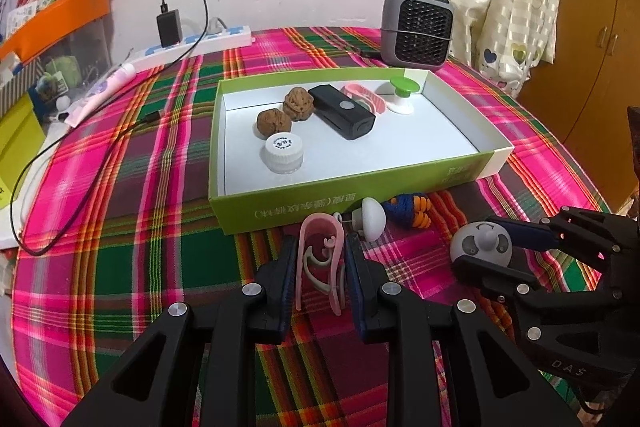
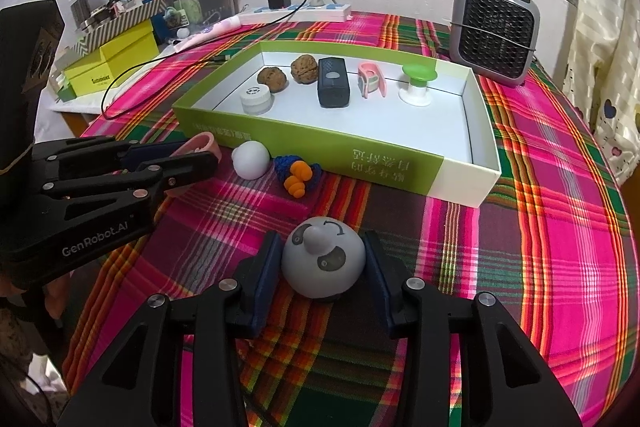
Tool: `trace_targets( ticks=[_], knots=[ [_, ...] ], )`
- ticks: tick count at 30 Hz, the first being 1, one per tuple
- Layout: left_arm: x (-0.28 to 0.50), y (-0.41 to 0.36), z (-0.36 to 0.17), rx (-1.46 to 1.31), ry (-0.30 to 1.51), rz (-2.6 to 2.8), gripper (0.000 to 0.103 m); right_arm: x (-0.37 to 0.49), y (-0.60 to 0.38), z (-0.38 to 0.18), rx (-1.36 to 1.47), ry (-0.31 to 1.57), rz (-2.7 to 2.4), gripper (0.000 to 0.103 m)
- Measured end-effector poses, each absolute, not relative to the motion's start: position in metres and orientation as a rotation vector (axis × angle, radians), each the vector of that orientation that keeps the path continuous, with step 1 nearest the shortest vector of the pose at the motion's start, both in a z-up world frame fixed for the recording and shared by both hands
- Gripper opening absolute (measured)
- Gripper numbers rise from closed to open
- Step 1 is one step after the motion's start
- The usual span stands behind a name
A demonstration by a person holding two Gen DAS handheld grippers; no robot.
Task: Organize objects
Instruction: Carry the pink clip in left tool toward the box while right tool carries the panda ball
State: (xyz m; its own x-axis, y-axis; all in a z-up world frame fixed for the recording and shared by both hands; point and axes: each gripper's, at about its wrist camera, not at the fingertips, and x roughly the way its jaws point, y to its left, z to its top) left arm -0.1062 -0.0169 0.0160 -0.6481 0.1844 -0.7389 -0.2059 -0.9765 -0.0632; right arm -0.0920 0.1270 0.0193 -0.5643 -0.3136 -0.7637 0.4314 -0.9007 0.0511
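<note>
My left gripper [image 1: 320, 247] is shut on a pink clip [image 1: 322, 227] that stands upright on the plaid cloth, just before the green box [image 1: 280, 205]. To its right, my right gripper [image 2: 322, 239] is shut on a grey ball with a painted face [image 2: 324, 261]; both pads touch its sides and it rests on the cloth. A white knob [image 1: 372, 217] and a blue-and-orange knitted toy [image 1: 412, 213] lie between the grippers and the box wall. Inside the box lie two walnuts [image 1: 286, 109], a white jar [image 1: 283, 153], a black device [image 1: 344, 111], another pink clip [image 1: 366, 97] and a green-topped knob [image 1: 404, 93].
A grey fan heater [image 1: 418, 27] stands behind the box at the back right. A power strip [image 1: 200, 43] with a charger and a black cable [image 1: 80, 163] runs along the back left. Yellow-green boxes [image 2: 116, 63] crowd the left side table. The round table's edge curves off at right.
</note>
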Motion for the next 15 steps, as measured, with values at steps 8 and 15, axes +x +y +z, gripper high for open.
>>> trace_targets(
  ticks=[8,15],
  knots=[
    [-0.1047,-0.0165,0.0158,-1.192,0.042,2.672,0.021,-0.0911,0.1274,0.0197,1.147,0.192,-2.454,0.041],
    [-0.1014,-0.0164,0.0181,-1.183,0.036,2.672,0.021,-0.0895,0.1288,0.0240,1.120,0.179,-2.455,0.037]
  ],
)
